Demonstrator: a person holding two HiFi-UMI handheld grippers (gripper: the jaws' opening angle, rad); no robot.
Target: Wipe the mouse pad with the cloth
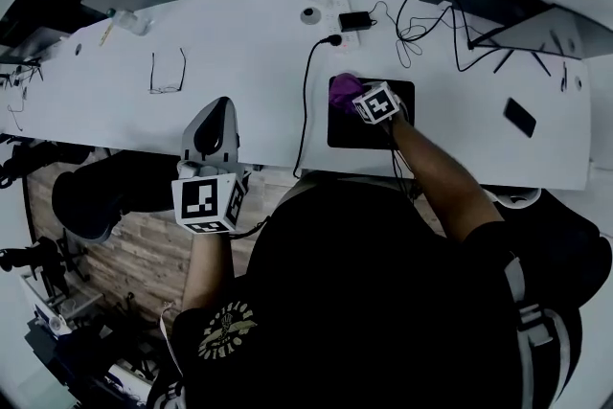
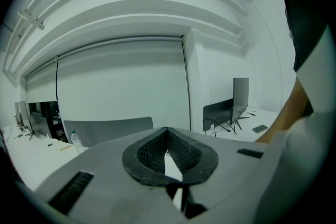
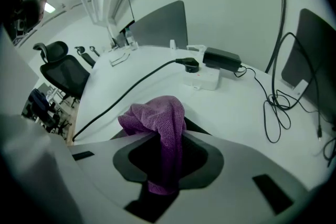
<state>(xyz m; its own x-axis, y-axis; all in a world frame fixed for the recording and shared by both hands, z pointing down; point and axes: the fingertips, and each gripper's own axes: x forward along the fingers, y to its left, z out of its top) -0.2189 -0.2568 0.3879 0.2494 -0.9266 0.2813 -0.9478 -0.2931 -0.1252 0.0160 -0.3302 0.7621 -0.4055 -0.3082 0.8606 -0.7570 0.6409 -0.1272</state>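
A black mouse pad (image 1: 369,134) lies on the white desk (image 1: 239,53) near its front edge. My right gripper (image 1: 359,96) is over the pad's far left part and is shut on a purple cloth (image 1: 343,89). In the right gripper view the cloth (image 3: 157,123) is pinched between the jaws and bunches out ahead of them, with a sliver of the pad (image 3: 197,126) beneath it. My left gripper (image 1: 213,131) is held at the desk's front edge, off to the left, tilted up toward the room. Its jaws (image 2: 168,157) are together with nothing in them.
A black cable (image 1: 308,101) runs from a white power strip (image 3: 202,78) along the pad's left side. A black adapter (image 1: 356,20), tangled cables (image 1: 421,29), a phone (image 1: 519,117), glasses (image 1: 167,72), a bottle (image 1: 129,19) and monitors also sit on the desk.
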